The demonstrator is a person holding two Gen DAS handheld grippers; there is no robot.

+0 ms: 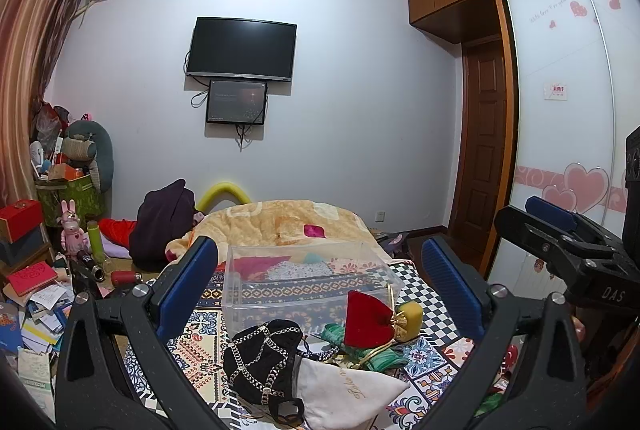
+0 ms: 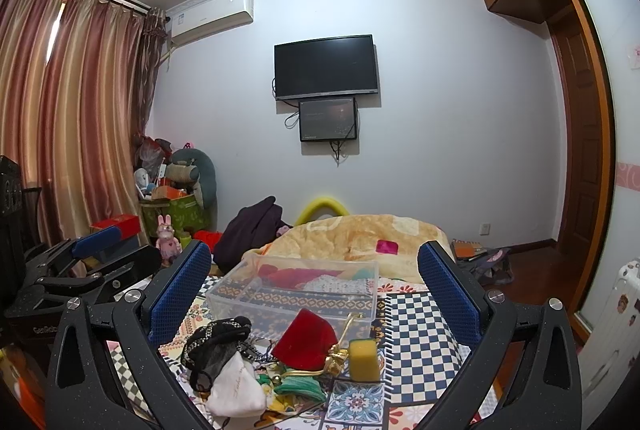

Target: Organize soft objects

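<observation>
Blue ribbed pads line both of your tools, and both stand wide with nothing between the fingers. Your left tool [image 1: 320, 278] hangs over the patterned bed cover [image 1: 200, 354], its 2 pads framing the pile from 9 and 3 o'clock. Your right tool [image 2: 316, 282] hangs the same way, spread wide, beside the left one, which shows at 9 o'clock in the right wrist view.

Closest to your left tool, at 6 o'clock, lies a black pouch with a chain pattern [image 1: 260, 354], resting partly on a white cloth bag [image 1: 340, 390] with script lettering. At 5 o'clock from the view's middle, a red velvet pouch [image 1: 366, 320] with a gold tie leans against the clear plastic box [image 1: 308, 286]. A yellow sponge [image 1: 410, 316] sits touching the red pouch's gold tie, and green fabric [image 1: 380, 354] lies under the pouch.

From your right tool the same heap reads: black pouch at 7 o'clock, white bag below it, red pouch centre, sponge upright at 5 o'clock.

Inside the clear box you can see red cloth [image 1: 256, 266], a speckled pale item and a bit of teal at the far wall.

Beyond the box, a peach blanket [image 1: 288, 226] is bunched at 12 o'clock, and a television [image 1: 242, 49] hangs on the wall above.
</observation>
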